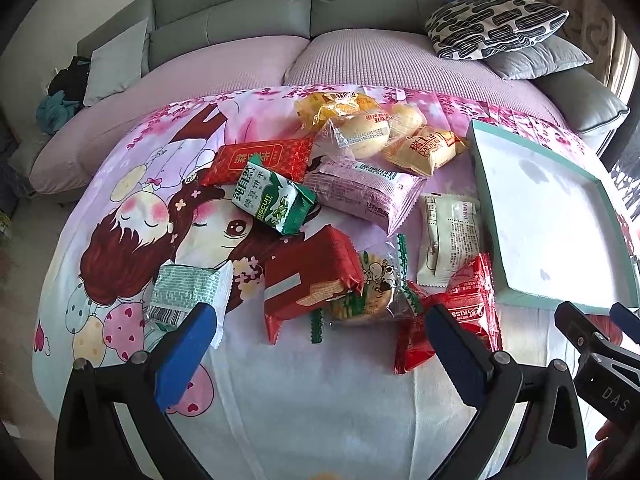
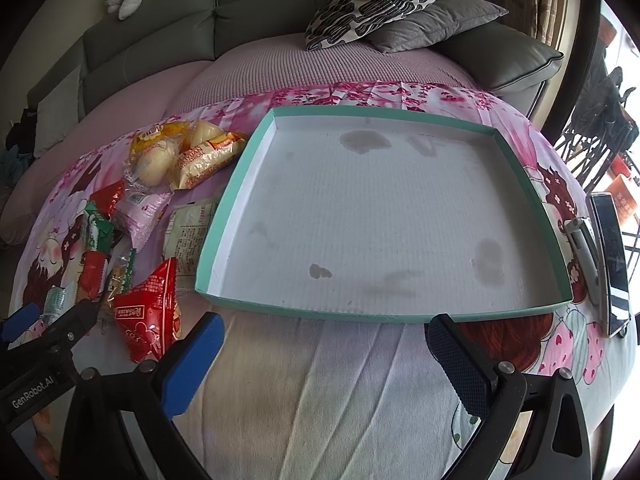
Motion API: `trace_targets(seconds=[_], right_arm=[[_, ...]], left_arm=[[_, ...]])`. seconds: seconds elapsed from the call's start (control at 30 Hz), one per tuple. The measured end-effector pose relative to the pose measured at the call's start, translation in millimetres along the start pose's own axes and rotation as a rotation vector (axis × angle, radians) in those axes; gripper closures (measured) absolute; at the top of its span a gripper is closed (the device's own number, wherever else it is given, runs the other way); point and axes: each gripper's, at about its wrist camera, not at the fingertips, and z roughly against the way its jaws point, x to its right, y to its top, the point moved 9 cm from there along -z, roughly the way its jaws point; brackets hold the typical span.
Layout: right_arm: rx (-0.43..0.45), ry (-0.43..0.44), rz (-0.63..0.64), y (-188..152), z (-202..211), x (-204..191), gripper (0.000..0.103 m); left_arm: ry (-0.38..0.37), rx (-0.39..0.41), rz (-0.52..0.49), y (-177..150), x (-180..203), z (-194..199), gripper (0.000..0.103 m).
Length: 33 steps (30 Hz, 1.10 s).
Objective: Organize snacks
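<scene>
Left wrist view, lowest in the frame: the left gripper (image 1: 320, 356) has its blue-padded jaws spread wide with nothing between them, held over the cartoon-print cloth (image 1: 300, 408). Just past the fingertips lies the snack pile. A red packet (image 1: 472, 312) at lower right reads "KISS"; beside it are a clear-wrapped round biscuit (image 1: 368, 292) with green crimped ends and a larger red packet (image 1: 312, 280). A silvery-green packet (image 1: 184, 292) sits at lower left. Mid-frame, a green and white pack (image 1: 276, 200) is marked "BISCUIT", with a pink packet (image 1: 360, 192) and a white packet (image 1: 448, 236) of fine print to its right. Farther up are a red packet (image 1: 260, 160) and yellow bun wrappers (image 1: 360, 120); their lettering is too small to read.

In the right wrist view the right gripper (image 2: 324, 344) is likewise wide open and holds nothing, in front of the teal-rimmed tray (image 2: 224, 216), whose white floor is stained and bare. At lower left the other gripper's body shows "GenRobot.AI". A phone (image 2: 612, 256) lies at the right edge. A grey sofa (image 2: 160, 40) with a patterned cushion (image 2: 372, 4) fills the top.
</scene>
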Motion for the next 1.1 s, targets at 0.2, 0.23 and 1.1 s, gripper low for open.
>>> trace_targets(seconds=[0.2, 0.23, 1.1], right_arm=[[0.004, 0.000, -0.002, -0.1, 1.1, 0.0, 0.000], [0.004, 0.000, -0.002, -0.2, 1.0, 0.1, 0.000], [0.004, 0.002, -0.003, -0.3, 1.3, -0.3, 0.000]], left_arm=[[-0.004, 0.009, 0.000, 1.5, -0.1, 1.9, 0.000], [-0.005, 0.008, 0.000, 1.7, 0.0, 1.6, 0.000], [-0.005, -0.014, 0.015, 0.2, -1.9, -0.3, 0.000]])
